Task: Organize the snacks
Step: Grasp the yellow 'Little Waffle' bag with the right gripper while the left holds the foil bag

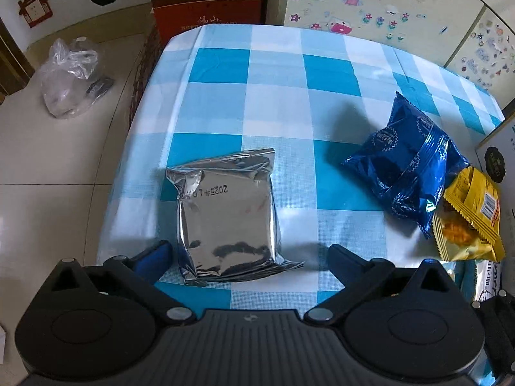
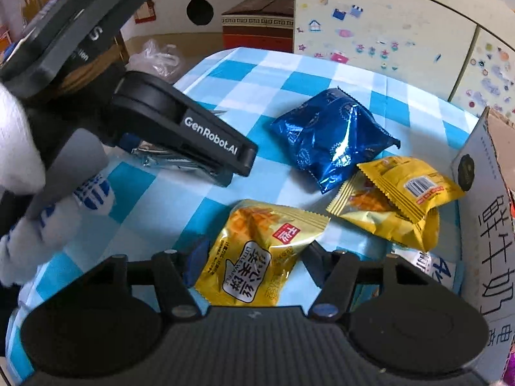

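Left wrist view, foreground: left tongs [image 1: 248,254] spread wide, straddling the near end of a silver foil packet [image 1: 227,222] that lies flat on the checked worktop [image 1: 276,74]; neither finger appears to press it. Right wrist view, foreground: right tongs [image 2: 249,259] spread, flanking a yellow waffle packet [image 2: 257,251], with the blue pad of the left finger close against its edge; contact cannot be confirmed. Middle ground, right of frame: two overlapping yellow packets [image 2: 399,199], and touching them at upper left a blue foil packet [image 2: 331,135]. Right edge: a white carton [image 2: 482,222] printed with black characters, probably the collecting box. Far upper centre: a brown cardboard box [image 2: 257,22]. Step in hand, as judged: both tongs are positioned for pickup, nothing yet lifted. The next move calls for closing each pair gently on its slippery wrapper, then carrying it toward the carton.
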A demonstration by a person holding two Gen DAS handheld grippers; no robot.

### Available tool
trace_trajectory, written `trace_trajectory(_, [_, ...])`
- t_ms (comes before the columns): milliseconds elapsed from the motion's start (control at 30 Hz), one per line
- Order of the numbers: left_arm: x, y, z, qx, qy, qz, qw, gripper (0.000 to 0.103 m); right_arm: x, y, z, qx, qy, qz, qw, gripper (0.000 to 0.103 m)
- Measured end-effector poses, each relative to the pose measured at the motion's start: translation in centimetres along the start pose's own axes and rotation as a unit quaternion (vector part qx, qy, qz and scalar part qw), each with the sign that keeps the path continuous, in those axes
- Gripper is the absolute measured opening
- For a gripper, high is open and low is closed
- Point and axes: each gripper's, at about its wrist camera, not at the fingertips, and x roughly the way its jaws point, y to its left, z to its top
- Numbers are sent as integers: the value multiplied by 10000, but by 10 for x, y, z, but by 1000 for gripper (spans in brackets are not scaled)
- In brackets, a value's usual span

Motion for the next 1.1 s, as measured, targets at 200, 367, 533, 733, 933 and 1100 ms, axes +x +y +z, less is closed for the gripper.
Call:
trace_trajectory(200, [1, 0, 1, -12, 27, 18, 10000, 103, 1, 3, -5, 210, 348, -308, 9987, 89])
trace_trajectory(367, [2, 0, 3, -86, 17, 37, 10000, 103, 2, 8, -8, 304, 243, -529, 9978, 85])
trace_trajectory(533, [-2, -1, 3, -108, -147, 39, 9998, 92, -4, 2, 0, 456, 88, -573, 9973, 49])
trace_trajectory(733, [-11, 6, 8, -331, -305, -121, 9989, 64, -8, -8, 13, 863, -68, -302, 9958, 48])
trace_trajectory(933, [-18, 6, 8, -468, -411, -210, 9978, 64, -20, -18, 21, 1142, -305, -225, 9927, 48])
trace_trajectory(1100, [-30, 5, 7, -554, -519, -265, 9968, 64, -27, -25, 23, 1265, -420, -219, 9908, 48])
